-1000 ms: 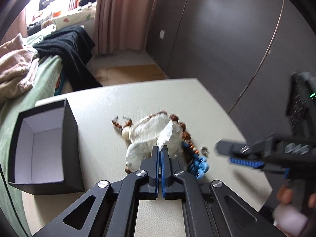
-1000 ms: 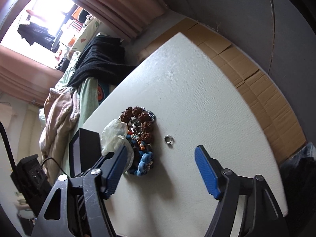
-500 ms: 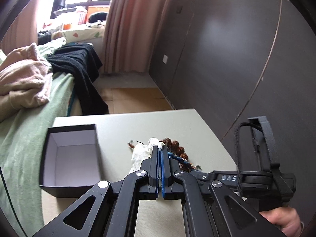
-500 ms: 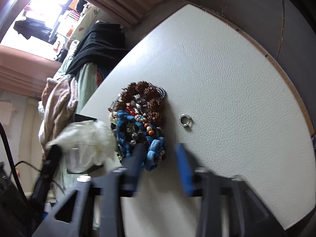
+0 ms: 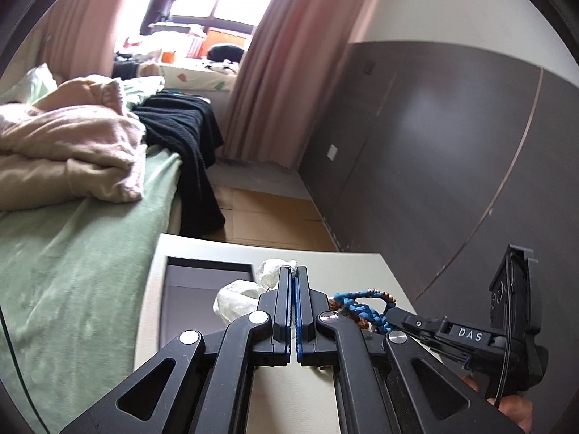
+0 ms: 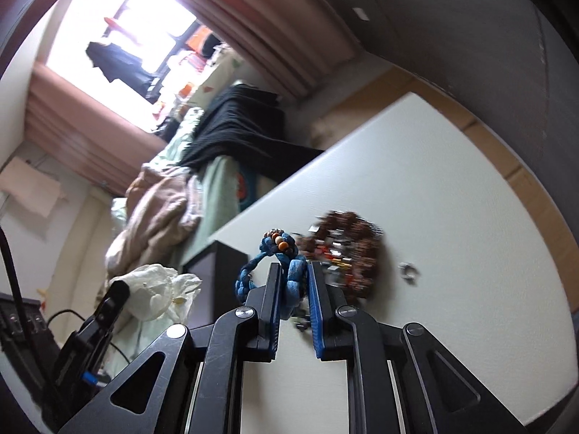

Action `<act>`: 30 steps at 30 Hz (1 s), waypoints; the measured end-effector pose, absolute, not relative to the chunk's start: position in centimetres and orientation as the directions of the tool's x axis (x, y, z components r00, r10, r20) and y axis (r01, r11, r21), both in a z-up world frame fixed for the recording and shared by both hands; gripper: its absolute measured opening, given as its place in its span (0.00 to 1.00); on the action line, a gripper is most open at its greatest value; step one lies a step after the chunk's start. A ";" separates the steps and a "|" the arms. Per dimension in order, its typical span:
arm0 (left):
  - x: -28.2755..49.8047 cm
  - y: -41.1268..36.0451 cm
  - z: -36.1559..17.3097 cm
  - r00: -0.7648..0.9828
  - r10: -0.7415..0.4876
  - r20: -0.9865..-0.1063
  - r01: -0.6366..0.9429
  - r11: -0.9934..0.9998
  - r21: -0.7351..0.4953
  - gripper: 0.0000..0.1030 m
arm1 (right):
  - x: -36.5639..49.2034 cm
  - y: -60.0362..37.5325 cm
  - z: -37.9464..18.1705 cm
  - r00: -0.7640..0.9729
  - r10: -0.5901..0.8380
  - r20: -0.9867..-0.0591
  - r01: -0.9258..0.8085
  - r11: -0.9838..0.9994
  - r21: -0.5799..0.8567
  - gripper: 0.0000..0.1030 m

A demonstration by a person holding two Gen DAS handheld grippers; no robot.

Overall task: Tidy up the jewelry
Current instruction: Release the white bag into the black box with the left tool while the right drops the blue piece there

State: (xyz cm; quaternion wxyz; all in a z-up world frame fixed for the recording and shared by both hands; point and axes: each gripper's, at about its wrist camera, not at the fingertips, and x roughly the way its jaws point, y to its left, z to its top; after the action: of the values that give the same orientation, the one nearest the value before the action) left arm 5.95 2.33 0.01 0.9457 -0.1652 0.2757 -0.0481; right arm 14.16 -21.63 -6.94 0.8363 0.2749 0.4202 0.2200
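Note:
My left gripper (image 5: 293, 271) is shut on a crumpled clear plastic bag (image 5: 240, 294) and holds it up beside the open black box (image 5: 202, 300). The bag also shows in the right wrist view (image 6: 155, 289). My right gripper (image 6: 294, 267) is shut on a blue braided bracelet (image 6: 289, 271) with small orange beads, lifted off the white table (image 6: 434, 199). The bracelet also shows in the left wrist view (image 5: 362, 305). A brown beaded bracelet pile (image 6: 347, 249) and a small silver ring (image 6: 409, 273) lie on the table.
The black box (image 6: 224, 271) stands at the table's left edge, next to a bed (image 5: 72, 253) with green cover, pink blanket and black garment. A dark wall panel (image 5: 452, 144) runs along the right. Cardboard covers the floor beyond the table (image 5: 271, 217).
My right gripper closed on the blue bracelet and lifted it off the pile. My left gripper rose with the plastic bag and tilted up toward the box.

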 end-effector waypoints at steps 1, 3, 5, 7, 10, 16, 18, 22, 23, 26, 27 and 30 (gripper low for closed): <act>6.0 2.8 0.0 0.847 -0.174 -0.503 -0.009 0.941 -0.339 0.00 | 14.1 -21.2 -6.9 0.548 0.605 -0.577 -0.148 0.749 0.645 0.15; 5.8 3.9 0.1 0.854 -0.148 -0.498 -0.034 0.941 -0.337 0.00 | 14.1 -20.2 -6.6 0.547 0.615 -0.568 -0.169 0.745 0.645 0.15; 5.7 5.1 0.0 0.859 -0.133 -0.494 -0.059 0.933 -0.354 0.00 | 14.0 -19.0 -6.1 0.544 0.635 -0.548 -0.200 0.733 0.650 0.15; 5.7 6.3 -0.2 0.861 -0.119 -0.494 -0.087 0.924 -0.373 0.00 | 14.1 -17.6 -5.6 0.537 0.658 -0.528 -0.235 0.718 0.656 0.15; 5.6 7.8 -0.2 0.866 -0.102 -0.490 -0.114 0.913 -0.392 0.00 | 14.0 -15.1 -4.9 0.512 0.702 -0.495 -0.303 0.687 0.661 0.15; 5.3 9.7 0.1 0.876 -0.092 -0.474 -0.137 0.894 -0.426 0.00 | 14.1 -11.1 -5.2 0.447 0.771 -0.453 -0.384 0.623 0.681 0.19; 5.6 9.7 -0.1 0.872 -0.096 -0.481 -0.137 0.894 -0.426 0.00 | 14.6 -10.1 -5.8 0.417 0.766 -0.488 -0.379 0.635 0.673 0.50; 6.0 9.2 -0.1 0.868 -0.105 -0.486 -0.121 0.903 -0.412 0.00 | 14.6 -11.0 -6.1 0.439 0.755 -0.487 -0.358 0.644 0.676 0.67; 6.1 9.0 -0.1 0.868 -0.111 -0.483 -0.114 0.904 -0.413 0.00 | 14.6 -11.4 -5.9 0.444 0.745 -0.498 -0.355 0.657 0.665 0.67; 6.4 8.5 -0.2 0.865 -0.132 -0.484 -0.100 0.900 -0.424 0.00 | 14.3 -12.8 -5.4 0.476 0.714 -0.514 -0.343 0.689 0.639 0.67; 6.6 8.2 -0.3 0.860 -0.145 -0.489 -0.097 0.895 -0.436 0.00 | 14.1 -13.4 -5.4 0.483 0.705 -0.519 -0.335 0.696 0.635 0.67; 7.3 7.8 -0.6 0.841 -0.199 -0.503 -0.078 0.875 -0.478 0.08 | 13.9 -14.8 -5.5 0.499 0.685 -0.530 -0.307 0.712 0.632 0.67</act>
State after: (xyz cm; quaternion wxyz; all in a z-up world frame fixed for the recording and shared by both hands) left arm 7.32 7.75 -0.56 0.9269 -0.2478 0.2799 -0.0325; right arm 13.90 -14.79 -5.47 0.8332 0.2354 0.4022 0.2977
